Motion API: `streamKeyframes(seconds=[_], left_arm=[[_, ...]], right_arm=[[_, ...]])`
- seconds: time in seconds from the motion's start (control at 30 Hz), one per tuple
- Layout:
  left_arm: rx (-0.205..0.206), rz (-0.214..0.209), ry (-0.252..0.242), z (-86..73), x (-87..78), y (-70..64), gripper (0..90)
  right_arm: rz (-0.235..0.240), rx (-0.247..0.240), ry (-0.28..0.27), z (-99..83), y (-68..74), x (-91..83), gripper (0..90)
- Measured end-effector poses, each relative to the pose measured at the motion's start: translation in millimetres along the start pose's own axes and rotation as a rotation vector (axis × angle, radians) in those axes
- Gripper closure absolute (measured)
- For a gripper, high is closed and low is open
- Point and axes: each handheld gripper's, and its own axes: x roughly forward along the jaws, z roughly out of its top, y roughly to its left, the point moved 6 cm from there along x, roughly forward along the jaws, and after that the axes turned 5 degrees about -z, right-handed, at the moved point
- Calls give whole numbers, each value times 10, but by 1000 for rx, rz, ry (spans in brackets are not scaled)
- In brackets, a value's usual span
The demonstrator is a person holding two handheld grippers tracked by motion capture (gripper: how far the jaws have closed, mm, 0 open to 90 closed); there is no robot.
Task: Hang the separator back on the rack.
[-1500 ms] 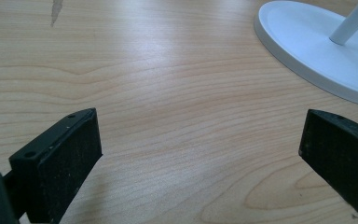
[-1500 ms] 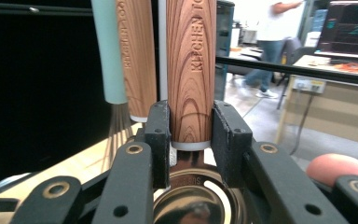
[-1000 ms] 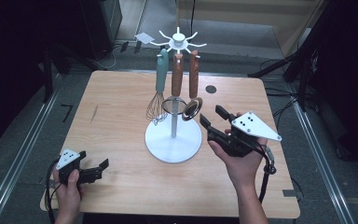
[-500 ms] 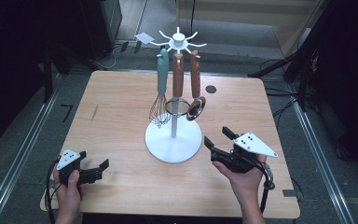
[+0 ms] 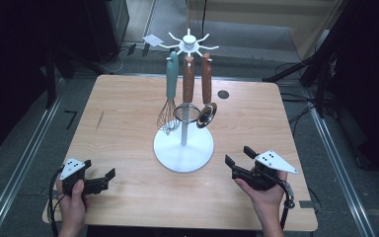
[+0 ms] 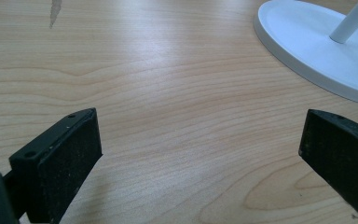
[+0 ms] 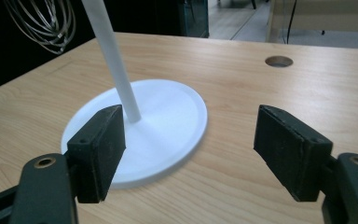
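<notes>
Right hand-held gripper (image 5: 238, 156) low over the bench (image 5: 128, 113) at the near right, jaws spread wide and empty, aimed at the white utensil stand (image 5: 183, 150) just beside it. Left hand-held gripper (image 5: 99, 177) at the near left corner, jaws likewise wide, nothing between them. On the stand, mid-bench: whisk (image 5: 168, 116) at left, wooden-handled strainer (image 5: 188, 111) and ladle (image 5: 207, 112) hanging alongside.

table (image 5: 128, 123): pale wood, smooth | stand (image 5: 183, 152): glossy white | whisk (image 5: 167, 117): metal wire
</notes>
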Motion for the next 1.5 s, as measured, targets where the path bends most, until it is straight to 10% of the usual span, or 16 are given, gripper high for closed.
streamKeyframes(seconds=[1.5], left_arm=[[11, 0, 9, -3, 7, -14, 0]], right_arm=[[-311, 112, 27, -790, -1324, -709, 277]])
